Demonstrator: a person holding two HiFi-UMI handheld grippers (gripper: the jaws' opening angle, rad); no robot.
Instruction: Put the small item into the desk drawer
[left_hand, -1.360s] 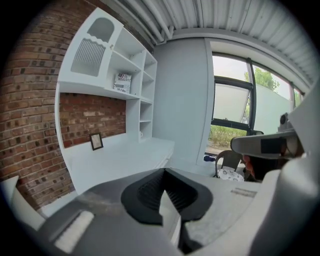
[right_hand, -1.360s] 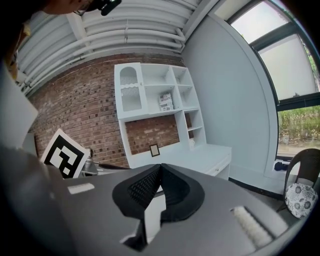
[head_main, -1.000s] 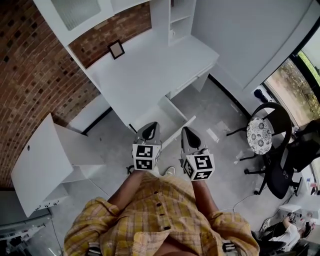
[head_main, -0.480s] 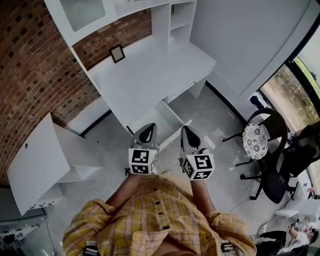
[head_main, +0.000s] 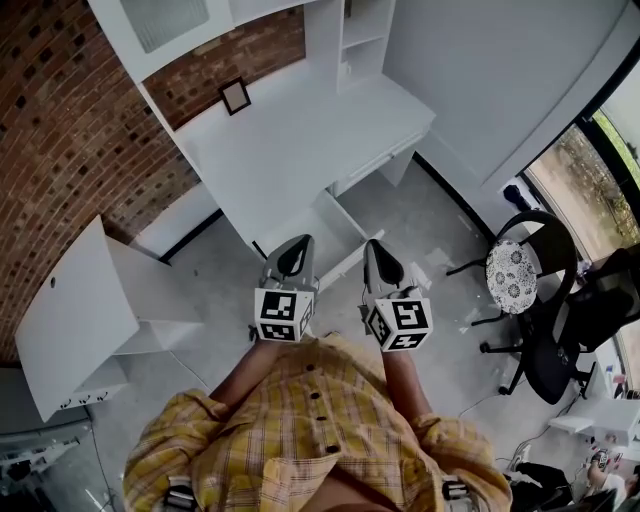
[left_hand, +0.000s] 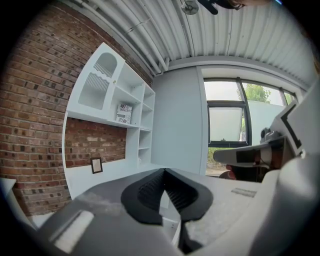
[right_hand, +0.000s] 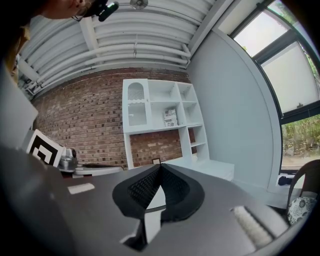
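Evidently little had changed over the last second. The left hand-held gripper (head_main: 298, 245) and the right hand-held gripper (head_main: 373, 248) had both lifted slightly and were held side by side, close to the person's yellow checked shirt (head_main: 320, 420), pointing toward 12 o'clock. In each gripper's own view the jaws were pressed together to their tips, as they had been throughout, with nothing between them. The head view had shifted a touch as well, so the white table (head_main: 290, 130) sat marginally differently in frame, though it had not moved.

The drawer (head_main: 325, 228) stood pulled out from the table's front edge, just beyond the gripper tips at 12 o'clock, exactly as a second before. On the table top the only thing to be made out was a small picture frame (head_main: 235, 96) toward 11 o'clock, against the brick wall. A chair (head_main: 515, 272) with a patterned seat stood well apart at 3 o'clock.

The small item was in neither gripper and could not be seen on the table. The part of the drawer's inside that showed looked bare white, but it was too small to be sure. With both grippers empty and drawn up away from the open drawer, no carrying was under way. Either the item already lay inside, leaving perhaps only the drawer to close, or it had not yet been fetched.
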